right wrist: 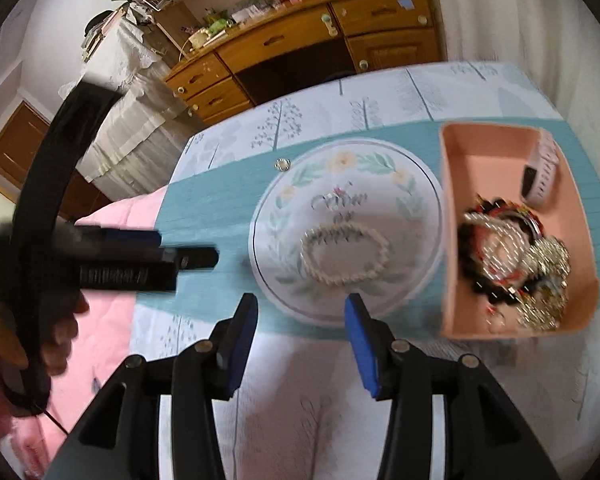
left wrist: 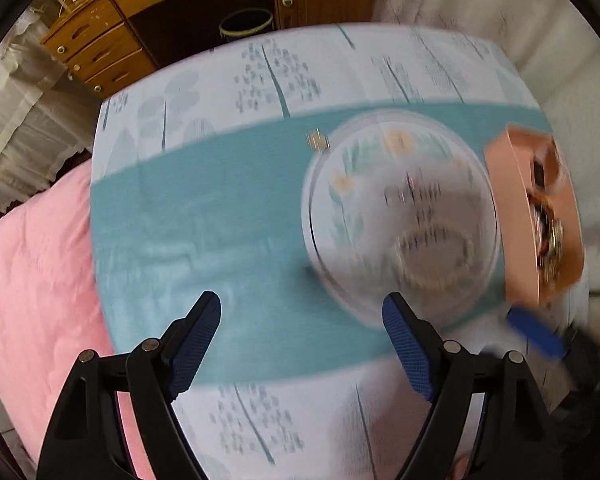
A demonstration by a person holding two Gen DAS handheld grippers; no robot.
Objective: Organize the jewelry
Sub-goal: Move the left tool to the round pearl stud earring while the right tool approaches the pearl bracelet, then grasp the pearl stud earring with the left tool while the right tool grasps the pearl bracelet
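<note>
- Wooden desk [right wrist: 300,40] with drawers stands behind a table under a teal-banded cloth [left wrist: 220,208]; pink bedding [left wrist: 32,280] lies to the left
- Left gripper [left wrist: 302,316]: jaws spread wide, nothing between them, above the cloth; heavy motion blur across its view
- Right gripper [right wrist: 302,314]: jaws apart, empty, just short of the near rim of the floral plate [right wrist: 420,200]
- Plate holds a pearl bracelet [right wrist: 346,256]; a smaller piece [right wrist: 338,199] above it is too blurred to identify
- Small round metallic item [right wrist: 282,165] lies on the cloth beside the plate's far rim
- Pink tray [right wrist: 492,148] right of the plate holds tangled jewelry [right wrist: 516,264], individual pieces indistinct, and a white-strapped watch [right wrist: 540,176]
- In the left view the tray is seen obliquely, contents mostly hidden
</note>
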